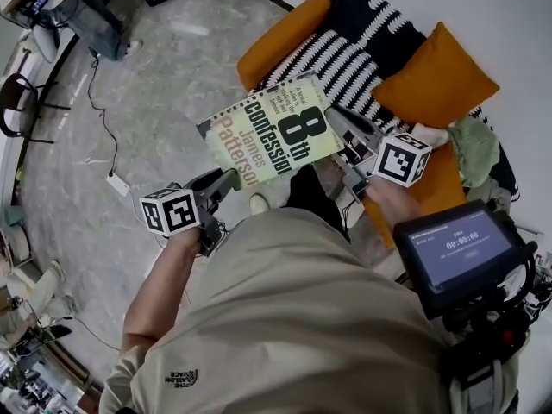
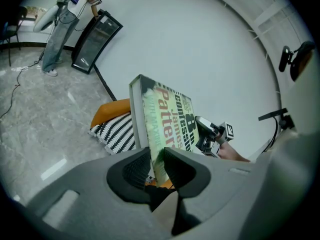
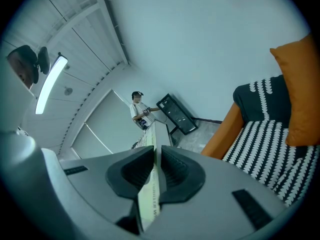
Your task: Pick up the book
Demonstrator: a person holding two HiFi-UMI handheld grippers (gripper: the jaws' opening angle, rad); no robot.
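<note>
A pale green paperback book [image 1: 274, 130] with black and red cover lettering hangs in the air in front of the person, above the floor and sofa edge. My left gripper [image 1: 229, 178] is shut on its lower left corner, and the book [image 2: 167, 121] rises tilted from between those jaws [image 2: 157, 166]. My right gripper [image 1: 341, 126] is shut on the right edge; there the book [image 3: 152, 184] shows edge-on, pinched between the jaws [image 3: 155, 166]. Both marker cubes [image 1: 170, 210] face the head camera.
An orange sofa [image 1: 276, 37] with a black-and-white striped blanket [image 1: 358, 54], an orange cushion [image 1: 435, 80] and a green cloth [image 1: 474, 149] lies behind. Grey floor with cables [image 1: 103, 119], a black stand [image 2: 95, 41], and a person [image 2: 60, 24] standing far off.
</note>
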